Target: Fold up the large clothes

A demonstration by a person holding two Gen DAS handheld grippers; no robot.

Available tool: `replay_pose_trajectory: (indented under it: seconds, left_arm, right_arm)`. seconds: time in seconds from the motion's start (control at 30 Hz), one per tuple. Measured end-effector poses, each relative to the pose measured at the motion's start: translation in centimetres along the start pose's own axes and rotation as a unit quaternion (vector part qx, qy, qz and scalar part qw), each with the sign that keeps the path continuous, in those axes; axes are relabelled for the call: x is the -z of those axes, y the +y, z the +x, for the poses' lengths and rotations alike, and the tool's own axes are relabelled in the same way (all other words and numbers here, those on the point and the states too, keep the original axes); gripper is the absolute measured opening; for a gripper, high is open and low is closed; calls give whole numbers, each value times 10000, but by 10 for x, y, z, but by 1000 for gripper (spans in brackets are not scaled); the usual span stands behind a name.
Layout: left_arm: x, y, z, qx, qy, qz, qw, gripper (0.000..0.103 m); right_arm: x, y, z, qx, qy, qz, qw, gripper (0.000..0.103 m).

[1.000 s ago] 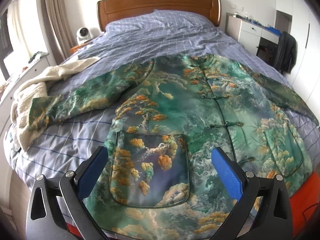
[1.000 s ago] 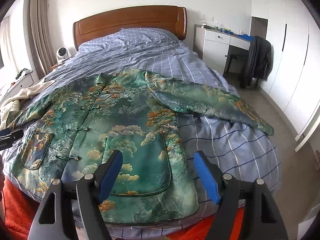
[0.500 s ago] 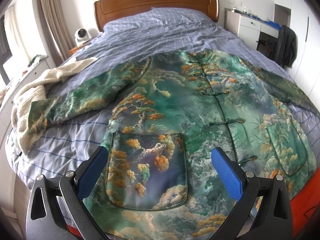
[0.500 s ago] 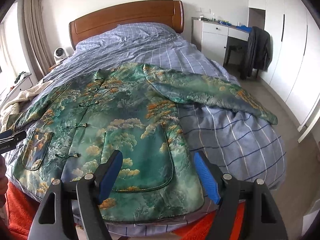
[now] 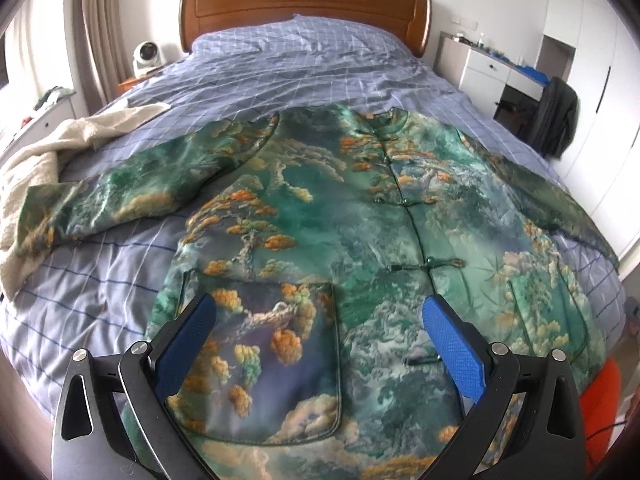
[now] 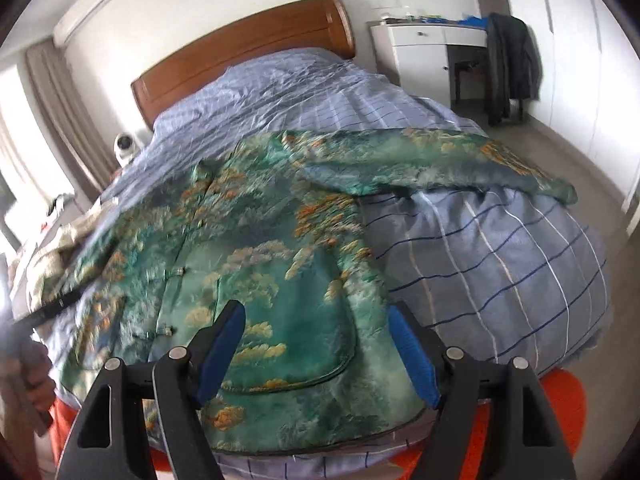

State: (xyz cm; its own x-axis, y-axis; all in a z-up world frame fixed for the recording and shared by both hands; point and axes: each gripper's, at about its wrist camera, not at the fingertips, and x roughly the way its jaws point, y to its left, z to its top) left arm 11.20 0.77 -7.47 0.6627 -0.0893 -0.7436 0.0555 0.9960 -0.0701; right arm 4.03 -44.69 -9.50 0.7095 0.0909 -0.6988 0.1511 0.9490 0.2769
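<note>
A green silk jacket (image 5: 360, 240) printed with orange and cream clouds lies front-up on the bed, buttoned down the middle, both sleeves spread out. My left gripper (image 5: 320, 308) hovers open above its lower left patch pocket (image 5: 272, 360), nothing between the blue pads. In the right wrist view the same jacket (image 6: 280, 264) fills the middle, its right sleeve (image 6: 460, 164) stretched toward the bed's edge. My right gripper (image 6: 316, 320) stands open over the other pocket near the hem, holding nothing. The view is tilted and blurred.
The bed carries a blue checked duvet (image 5: 300, 68) below a wooden headboard (image 5: 304, 12). A cream blanket (image 5: 52, 152) lies bunched at its left edge. A white desk (image 6: 424, 48) and a chair with a dark coat (image 6: 512, 68) stand to the right. Something orange (image 6: 560, 400) shows below the bed's foot.
Both grippers have come lower and closer to the jacket's hem. The right wrist view has rolled, so the bed now looks tilted. Both grippers stay open.
</note>
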Motion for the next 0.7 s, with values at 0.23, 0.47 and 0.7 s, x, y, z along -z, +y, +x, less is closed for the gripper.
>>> replay_pose_trajectory:
  seconds: [0.23,0.47,0.7]
  left_arm:
    - [4,-1,30,-217,-29,109,9997,103]
    - [20,1,48,-428,324,97,9985,103]
    - [28,10,38,-654,372,85,9971,103]
  right_arm:
    - [-32,-66,-7,-156,-520,774,9955,76]
    - [-68,-218,57,-235,-597,2677,9614,76]
    - [-74,-309,105,-172,-1051,4529,8852,75]
